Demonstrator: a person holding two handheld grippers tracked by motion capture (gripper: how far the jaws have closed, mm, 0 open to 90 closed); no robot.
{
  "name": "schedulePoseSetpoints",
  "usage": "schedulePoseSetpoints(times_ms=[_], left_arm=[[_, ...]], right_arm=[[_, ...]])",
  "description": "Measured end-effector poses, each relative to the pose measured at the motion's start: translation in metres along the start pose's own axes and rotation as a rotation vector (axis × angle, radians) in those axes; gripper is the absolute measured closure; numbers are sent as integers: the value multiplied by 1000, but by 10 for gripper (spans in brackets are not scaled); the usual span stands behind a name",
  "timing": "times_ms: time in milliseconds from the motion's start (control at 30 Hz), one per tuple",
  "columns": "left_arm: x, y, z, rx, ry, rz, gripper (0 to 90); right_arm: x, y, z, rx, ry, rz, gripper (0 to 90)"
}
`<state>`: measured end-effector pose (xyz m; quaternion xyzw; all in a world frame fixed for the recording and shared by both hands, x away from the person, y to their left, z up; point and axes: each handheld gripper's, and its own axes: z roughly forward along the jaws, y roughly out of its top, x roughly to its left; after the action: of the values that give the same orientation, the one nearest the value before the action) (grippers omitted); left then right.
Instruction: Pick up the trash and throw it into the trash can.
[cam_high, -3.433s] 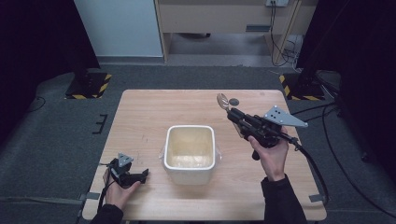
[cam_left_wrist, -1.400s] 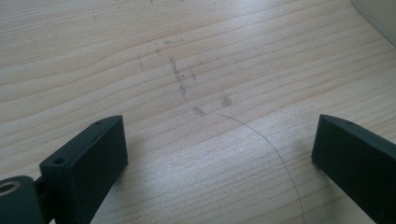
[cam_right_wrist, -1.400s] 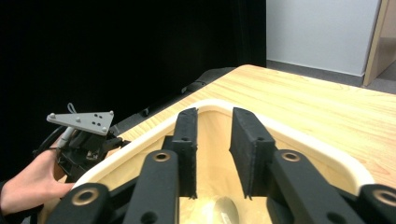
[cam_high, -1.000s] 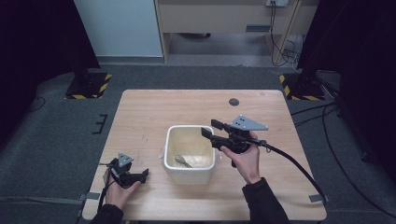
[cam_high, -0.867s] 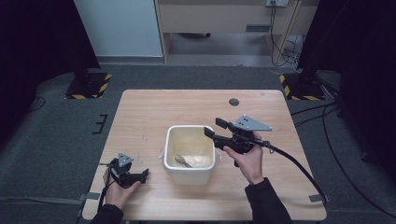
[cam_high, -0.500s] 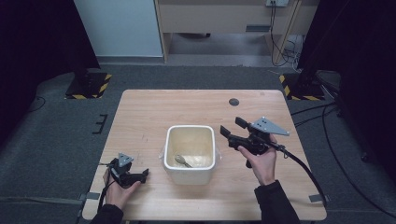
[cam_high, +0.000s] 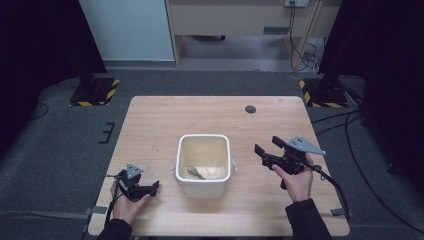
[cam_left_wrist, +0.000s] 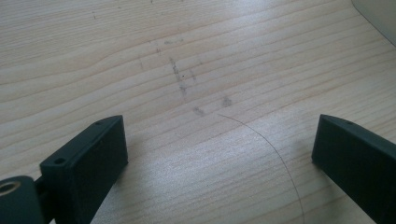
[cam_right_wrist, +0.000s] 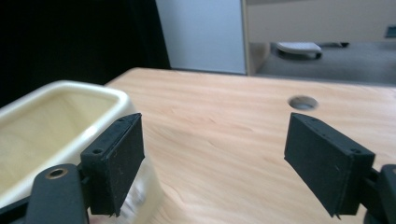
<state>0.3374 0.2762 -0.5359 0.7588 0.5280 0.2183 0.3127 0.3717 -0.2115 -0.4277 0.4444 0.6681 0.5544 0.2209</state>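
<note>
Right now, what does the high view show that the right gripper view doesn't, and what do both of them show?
The high view alone looks down into the white tub, where a spoon lies on the bottom, and it takes in the left gripper resting on the table near the person's side, plus both forearms. The right gripper view alone gives a close look between the right gripper jaws, which stand wide apart with nothing between them, and a white thing on the floor beyond the table. Both share the wooden table, the tub's rim and the round hole near the far edge.
</note>
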Motion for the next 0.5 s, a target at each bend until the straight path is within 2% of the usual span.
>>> schedulePoseSetpoints(times_ms=[33, 100, 200, 267, 300, 500], left_arm=[[0, 0, 0, 0, 0, 0, 24], [0, 0, 0, 0, 0, 0, 24], [0, 0, 0, 0, 0, 0, 24], [0, 0, 0, 0, 0, 0, 24], [0, 0, 0, 0, 0, 0, 24], [0, 0, 0, 0, 0, 0, 24]], right_arm=[[-6, -7, -3, 15, -21, -1, 191], [-9, -10, -3, 23, -29, -1, 188], [-20, -25, -7, 57, -64, 1, 186], [-30, -39, -9, 102, -96, 10, 183], [-30, -39, -9, 102, -96, 10, 183], [-56, -71, -14, 184, -166, 52, 183]])
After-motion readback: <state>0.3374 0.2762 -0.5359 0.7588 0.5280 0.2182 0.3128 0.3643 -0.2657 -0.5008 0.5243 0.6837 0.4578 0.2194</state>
